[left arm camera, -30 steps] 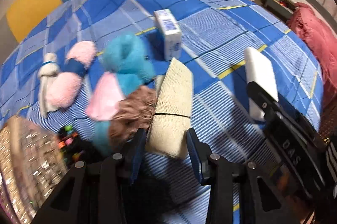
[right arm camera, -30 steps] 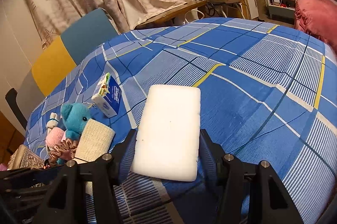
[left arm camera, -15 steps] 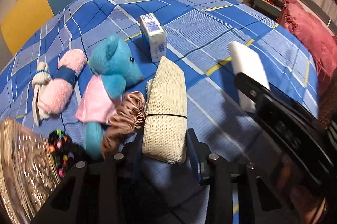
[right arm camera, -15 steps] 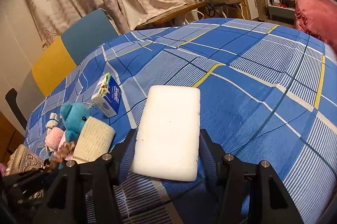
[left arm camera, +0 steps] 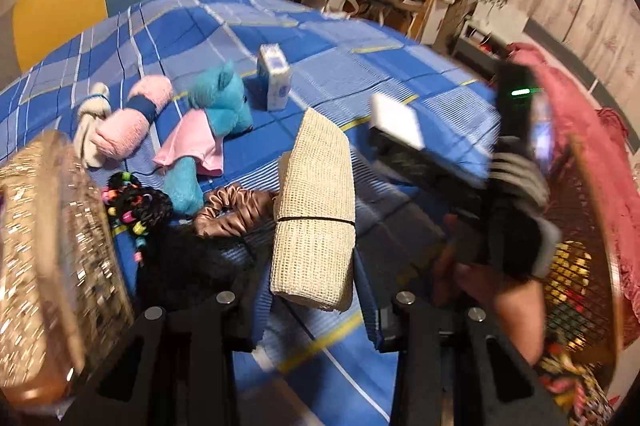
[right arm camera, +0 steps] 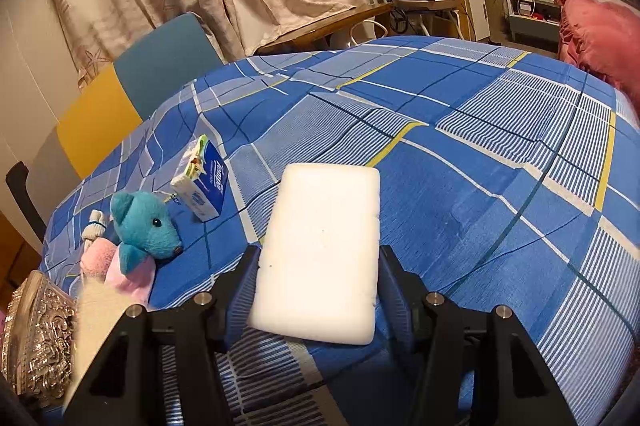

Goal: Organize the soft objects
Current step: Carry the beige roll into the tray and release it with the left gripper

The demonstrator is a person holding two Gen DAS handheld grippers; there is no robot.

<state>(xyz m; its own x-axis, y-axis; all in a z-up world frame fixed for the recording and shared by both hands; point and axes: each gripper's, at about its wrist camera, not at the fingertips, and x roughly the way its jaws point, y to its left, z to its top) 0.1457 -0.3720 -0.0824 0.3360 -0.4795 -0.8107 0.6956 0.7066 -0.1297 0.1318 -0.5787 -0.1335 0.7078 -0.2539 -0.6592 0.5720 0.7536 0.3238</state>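
Observation:
My left gripper (left arm camera: 314, 292) is shut on a beige mesh roll (left arm camera: 316, 210) bound with a black band, and holds it above the blue plaid bed (left arm camera: 224, 26). The same roll shows blurred at the lower left of the right wrist view (right arm camera: 100, 318). My right gripper (right arm camera: 318, 268) is shut on a white sponge (right arm camera: 324, 226) held over the bed. On the bed lie a teal plush bear (left arm camera: 218, 106) in a pink dress, a pink plush roll (left arm camera: 132, 122), a brown scrunchie (left arm camera: 232, 210) and a black beaded hair tie (left arm camera: 136, 202).
A tissue pack (left arm camera: 274, 76) stands behind the bear. A glittery gold box (left arm camera: 48, 258) sits at the left. A woven basket (left arm camera: 580, 246) with colourful contents is at the right, behind a person's hand (left arm camera: 492, 290). A red blanket (right arm camera: 592, 30) lies far right.
My left gripper has risen and drawn back with the beige roll, away from the bear and scrunchie; the basket has come into its view. The right gripper and sponge have kept still.

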